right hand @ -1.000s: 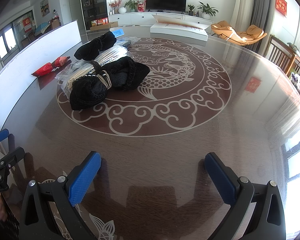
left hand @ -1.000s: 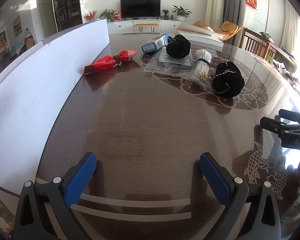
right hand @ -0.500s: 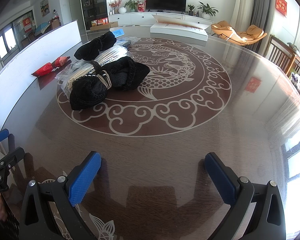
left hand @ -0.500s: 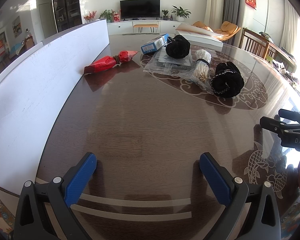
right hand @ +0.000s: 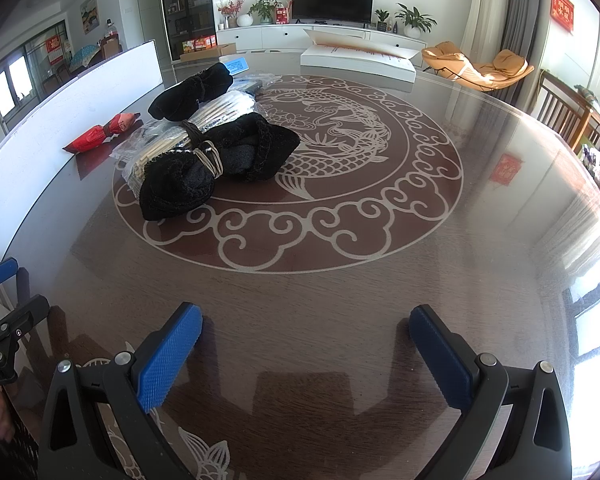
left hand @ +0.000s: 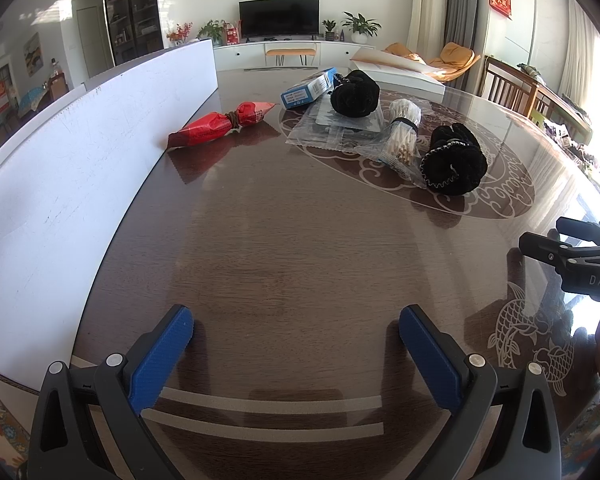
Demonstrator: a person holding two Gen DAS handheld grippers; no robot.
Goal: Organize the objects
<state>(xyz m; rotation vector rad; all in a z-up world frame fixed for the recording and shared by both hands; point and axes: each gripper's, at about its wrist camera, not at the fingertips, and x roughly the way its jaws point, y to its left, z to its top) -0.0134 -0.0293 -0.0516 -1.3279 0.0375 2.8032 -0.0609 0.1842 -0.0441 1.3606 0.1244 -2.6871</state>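
On right tongs (left hand: 572, 256), "DAS" lettering

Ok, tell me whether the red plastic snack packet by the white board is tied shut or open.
Tied shut. The red plastic snack packet lies flat on the glossy brown table, cinched near one end by a brown band.

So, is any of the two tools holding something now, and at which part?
Nothing is held. The left tool and the right tool are both open over the bare table, away from the black bundles.
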